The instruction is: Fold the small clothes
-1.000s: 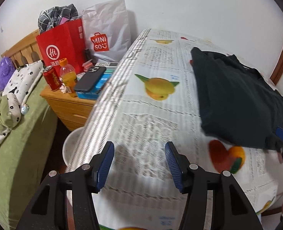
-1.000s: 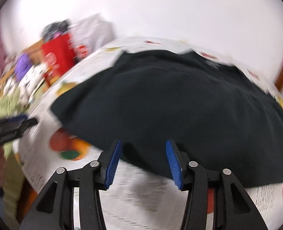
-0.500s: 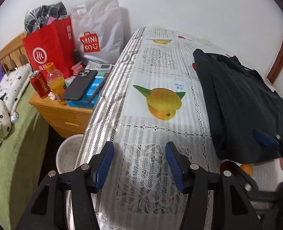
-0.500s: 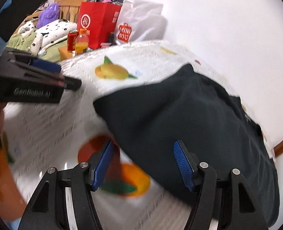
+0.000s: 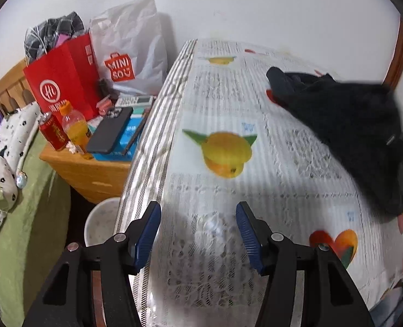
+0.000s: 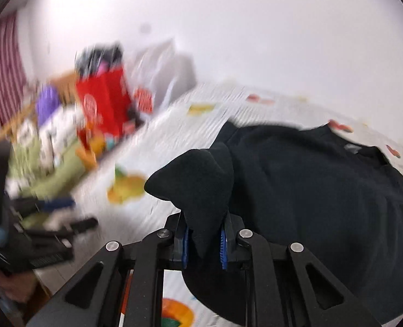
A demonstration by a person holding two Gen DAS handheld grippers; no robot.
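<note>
A black garment [image 6: 324,190] lies on the table with the fruit-print cloth [image 5: 228,179]. My right gripper [image 6: 204,245] is shut on the garment's near left corner, which bunches up between the blue pads and stands above the table. In the left wrist view the garment [image 5: 359,136] lies at the right, blurred by motion. My left gripper [image 5: 198,231] is open and empty over the table's near left edge, apart from the garment. It shows blurred at the left of the right wrist view [image 6: 51,218].
A wooden nightstand [image 5: 92,169] left of the table holds a phone [image 5: 111,130], a can, an orange bottle, a red bag [image 5: 62,81] and a white MINISO bag [image 5: 130,51]. A white bin [image 5: 100,223] stands below. A bed with green bedding [image 5: 24,231] lies at far left.
My right gripper has closed on the garment's corner and lifted it. My left gripper has stayed open and shifted slightly over the table's left edge.
</note>
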